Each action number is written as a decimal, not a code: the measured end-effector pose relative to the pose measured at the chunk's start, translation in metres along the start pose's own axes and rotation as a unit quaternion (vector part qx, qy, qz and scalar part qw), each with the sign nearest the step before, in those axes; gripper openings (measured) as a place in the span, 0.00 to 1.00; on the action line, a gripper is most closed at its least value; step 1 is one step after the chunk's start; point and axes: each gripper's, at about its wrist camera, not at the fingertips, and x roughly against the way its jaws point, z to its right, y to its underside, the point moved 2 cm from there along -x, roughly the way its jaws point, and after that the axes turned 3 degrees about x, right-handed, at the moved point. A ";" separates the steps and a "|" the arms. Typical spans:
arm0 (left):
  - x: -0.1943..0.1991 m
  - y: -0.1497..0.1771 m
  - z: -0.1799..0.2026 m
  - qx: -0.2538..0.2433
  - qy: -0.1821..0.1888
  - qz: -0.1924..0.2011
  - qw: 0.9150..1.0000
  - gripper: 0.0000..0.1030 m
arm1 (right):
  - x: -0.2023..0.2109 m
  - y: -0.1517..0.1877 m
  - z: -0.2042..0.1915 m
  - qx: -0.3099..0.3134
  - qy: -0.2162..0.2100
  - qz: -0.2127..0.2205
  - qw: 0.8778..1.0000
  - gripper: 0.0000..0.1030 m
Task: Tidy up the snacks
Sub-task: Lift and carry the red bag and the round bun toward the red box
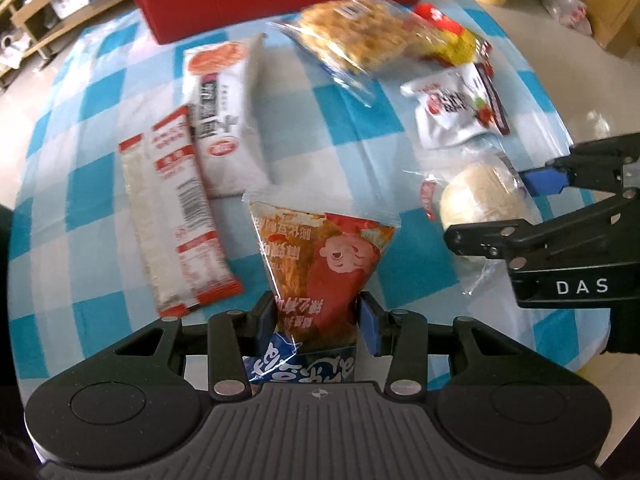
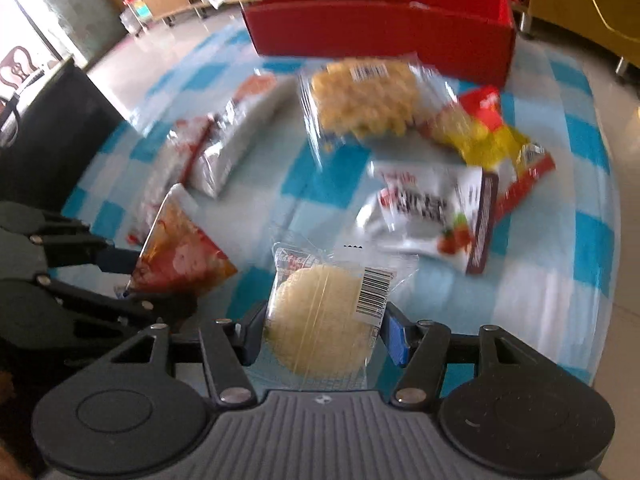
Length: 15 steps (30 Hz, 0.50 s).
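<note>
Clamped in the left claw (image 1: 316, 316) is an orange-red triangular snack packet (image 1: 320, 256) printed with a cartoon face, its narrow end pinched between the blue pads, with a blue wrapper (image 1: 276, 360) lying beneath. Just to its right, the right claw (image 2: 324, 328) grips a clear-wrapped round pale rice cracker (image 2: 316, 320) bearing a barcode label. Both packets sit low over the blue-and-white checked bench (image 1: 88, 216). Farther off lie a long red-and-white stick packet (image 1: 176, 216), a white pouch (image 1: 224, 112), a clear bag of golden puffed squares (image 2: 360, 96), a yellow-red bag (image 2: 492, 136) and a white strawberry-print packet (image 2: 428, 208). At the far edge stands a red box (image 2: 380, 28); its inside is hidden.
</note>
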 end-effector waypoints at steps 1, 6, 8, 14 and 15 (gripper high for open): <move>0.000 -0.002 0.003 -0.005 -0.002 0.003 1.000 0.50 | 0.001 0.001 0.001 -0.002 0.000 0.001 1.000 0.54; 0.007 -0.014 0.007 0.001 0.001 0.023 1.000 0.49 | 0.014 -0.010 0.011 -0.019 0.002 0.028 0.999 0.54; 0.013 -0.022 0.005 0.011 0.004 0.040 0.999 0.49 | 0.019 -0.014 0.013 -0.023 0.003 0.037 0.999 0.54; 0.030 -0.042 0.005 0.022 -0.008 0.088 0.996 0.49 | 0.036 -0.031 0.018 -0.035 -0.003 0.071 0.997 0.54; 0.032 -0.045 0.005 0.024 -0.009 0.094 0.995 0.49 | 0.039 -0.034 0.018 -0.035 -0.005 0.077 0.996 0.54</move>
